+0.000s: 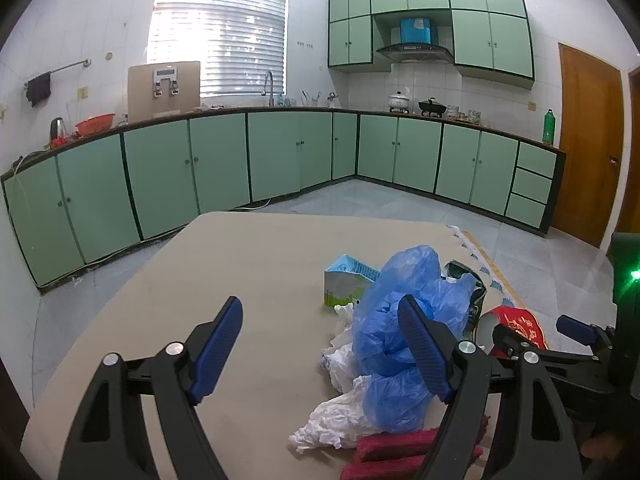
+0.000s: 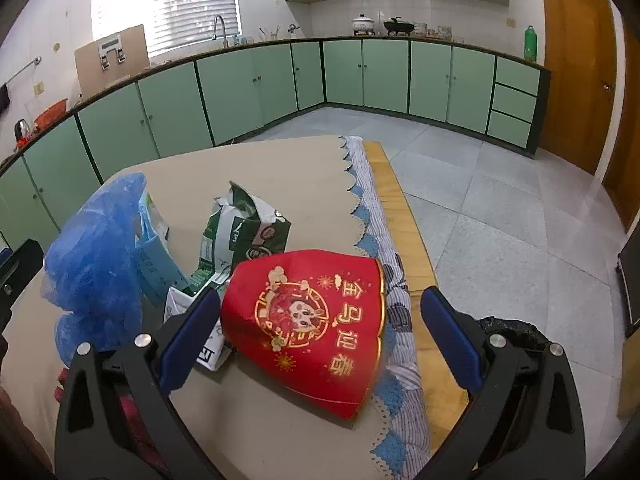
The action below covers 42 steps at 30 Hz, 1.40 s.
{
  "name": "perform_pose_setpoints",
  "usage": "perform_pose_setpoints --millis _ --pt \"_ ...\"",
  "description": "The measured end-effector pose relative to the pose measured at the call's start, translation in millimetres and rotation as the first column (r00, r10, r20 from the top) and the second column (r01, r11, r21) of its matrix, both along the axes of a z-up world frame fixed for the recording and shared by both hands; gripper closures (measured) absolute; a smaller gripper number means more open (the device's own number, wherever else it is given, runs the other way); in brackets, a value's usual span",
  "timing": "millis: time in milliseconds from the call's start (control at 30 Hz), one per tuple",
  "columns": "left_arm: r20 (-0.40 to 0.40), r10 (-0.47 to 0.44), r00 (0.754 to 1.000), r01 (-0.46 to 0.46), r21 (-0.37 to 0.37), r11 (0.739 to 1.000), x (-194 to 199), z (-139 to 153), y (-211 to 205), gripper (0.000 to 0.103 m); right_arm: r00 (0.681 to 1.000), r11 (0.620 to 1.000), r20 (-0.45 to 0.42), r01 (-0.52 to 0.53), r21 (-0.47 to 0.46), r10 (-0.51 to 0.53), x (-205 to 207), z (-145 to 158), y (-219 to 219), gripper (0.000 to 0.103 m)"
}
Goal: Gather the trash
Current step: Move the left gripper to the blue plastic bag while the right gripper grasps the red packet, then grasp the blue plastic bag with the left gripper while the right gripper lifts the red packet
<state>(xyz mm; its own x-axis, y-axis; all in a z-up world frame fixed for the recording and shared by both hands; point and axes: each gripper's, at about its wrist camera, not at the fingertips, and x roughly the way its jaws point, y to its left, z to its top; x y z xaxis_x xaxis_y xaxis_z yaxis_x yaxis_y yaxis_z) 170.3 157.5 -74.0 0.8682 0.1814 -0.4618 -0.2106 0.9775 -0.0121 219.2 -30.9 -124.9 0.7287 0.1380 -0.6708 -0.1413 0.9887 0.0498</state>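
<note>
A trash pile lies on the beige table cover [image 1: 240, 264]: a crumpled blue plastic bag [image 1: 404, 312], white tissue paper [image 1: 336, 420], a light blue-green carton [image 1: 344, 280] and a torn dark green carton [image 2: 248, 228]. My left gripper [image 1: 320, 348] is open over the table, its right finger in front of the blue bag, with nothing between the pads. My right gripper [image 2: 320, 336] is open astride a flattened red paper box with gold print [image 2: 316, 320]. The left pad is close to the box and the right pad stands apart from it.
A red cloth [image 1: 400, 448] lies under the tissue at the near edge. A striped runner with blue scallops [image 2: 380, 216] marks the table's right edge, with tiled floor [image 2: 500, 208] beyond. Something black and crinkled [image 2: 516, 328] shows behind my right finger. Green cabinets [image 1: 224, 160] line the walls.
</note>
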Motion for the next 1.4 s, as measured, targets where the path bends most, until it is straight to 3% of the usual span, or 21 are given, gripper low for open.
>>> perform_pose_setpoints --millis 233,300,900,1133,1200,1300,1367,1400 --pt "-0.001 -0.004 1.0 0.004 -0.013 1.0 0 -3 4 0.025 0.999 0.999 -0.039 -0.035 0.004 0.035 5 -5 3 0.006" --pt "-0.004 -0.006 1.0 0.006 -0.017 1.0 0 -4 5 0.025 0.998 0.999 -0.044 -0.044 0.019 0.045 6 -6 3 0.018" --pt "0.024 -0.088 0.996 0.089 -0.03 0.996 -11 9 -25 0.021 0.999 0.998 0.012 -0.047 0.041 0.046 -12 11 -26 0.019" --pt "-0.014 -0.118 0.993 0.118 -0.007 0.993 7 0 -43 0.021 0.999 0.999 0.025 -0.025 0.043 0.024 -15 18 -42 0.019" --pt "-0.029 -0.118 0.993 0.118 -0.012 0.993 12 -5 -44 0.024 0.999 0.999 0.027 -0.022 0.048 0.02 -14 19 -46 0.019" --pt "-0.049 -0.127 0.991 0.126 -0.022 0.992 19 -9 -48 0.041 0.999 0.999 0.031 -0.017 0.05 0.015 -14 21 -50 0.019" --pt "-0.063 -0.132 0.989 0.131 -0.028 0.991 24 -11 -49 0.064 0.999 0.998 0.033 -0.017 0.053 0.015 -13 21 -52 0.019" --pt "-0.07 -0.137 0.988 0.134 -0.038 0.99 27 -12 -49 0.068 0.999 0.998 0.035 -0.019 0.055 0.017 -13 22 -53 0.019"
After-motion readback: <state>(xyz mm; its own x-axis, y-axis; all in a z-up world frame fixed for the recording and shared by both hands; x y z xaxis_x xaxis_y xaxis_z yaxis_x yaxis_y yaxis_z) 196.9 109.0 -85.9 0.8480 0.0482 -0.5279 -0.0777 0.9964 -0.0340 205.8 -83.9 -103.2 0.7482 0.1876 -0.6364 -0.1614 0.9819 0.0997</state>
